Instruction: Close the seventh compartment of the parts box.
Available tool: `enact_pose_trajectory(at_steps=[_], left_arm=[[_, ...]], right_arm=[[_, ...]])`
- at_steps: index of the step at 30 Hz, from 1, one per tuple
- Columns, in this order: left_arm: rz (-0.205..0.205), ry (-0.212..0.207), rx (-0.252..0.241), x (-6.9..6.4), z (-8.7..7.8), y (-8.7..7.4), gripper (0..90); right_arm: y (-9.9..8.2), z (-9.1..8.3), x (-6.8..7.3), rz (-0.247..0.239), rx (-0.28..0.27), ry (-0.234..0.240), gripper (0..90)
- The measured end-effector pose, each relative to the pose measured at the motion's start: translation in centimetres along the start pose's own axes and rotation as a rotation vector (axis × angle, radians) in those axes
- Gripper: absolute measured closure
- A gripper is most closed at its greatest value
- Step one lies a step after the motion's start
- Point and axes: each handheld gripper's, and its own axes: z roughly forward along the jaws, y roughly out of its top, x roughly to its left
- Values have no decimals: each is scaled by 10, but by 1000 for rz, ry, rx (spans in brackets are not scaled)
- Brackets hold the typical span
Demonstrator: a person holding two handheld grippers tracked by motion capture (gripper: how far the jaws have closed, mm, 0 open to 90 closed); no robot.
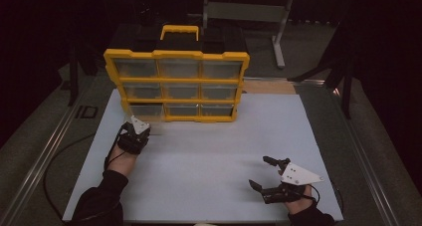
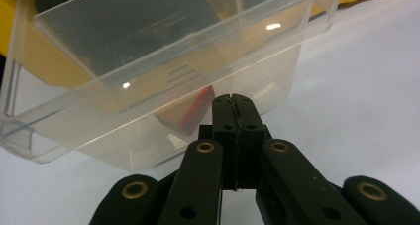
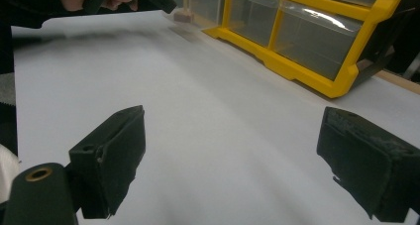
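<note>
A yellow organizer (image 1: 176,81) with several clear drawers stands upright at the back of the white board. Its bottom-left clear drawer (image 2: 163,71) is pulled out toward me; a red-and-dark item (image 2: 195,111) lies inside it. My left gripper (image 2: 232,100) is shut, its tips pressed together on the front of that drawer; from above the left gripper (image 1: 137,129) sits just in front of the drawer (image 1: 148,115). My right gripper (image 1: 263,172) rests near the board's front right, open and holding nothing. Its black pads (image 3: 111,150) stand wide apart over bare board.
The white board (image 1: 209,151) covers the table, with dark table margin around it. The organizer's yellow frame (image 3: 297,69) shows far right in the right gripper view. A metal stand (image 1: 278,32) is behind the organizer. A cable (image 1: 54,161) trails left of my left arm.
</note>
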Motion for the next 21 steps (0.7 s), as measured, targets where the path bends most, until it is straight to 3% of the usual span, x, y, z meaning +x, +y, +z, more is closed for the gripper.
enact_pose_trajectory(at_steps=[21], left_arm=[[0, -3, -5, 0, 6, 6, 898]], right_arm=[[0, 0, 0, 3, 2, -2, 115]])
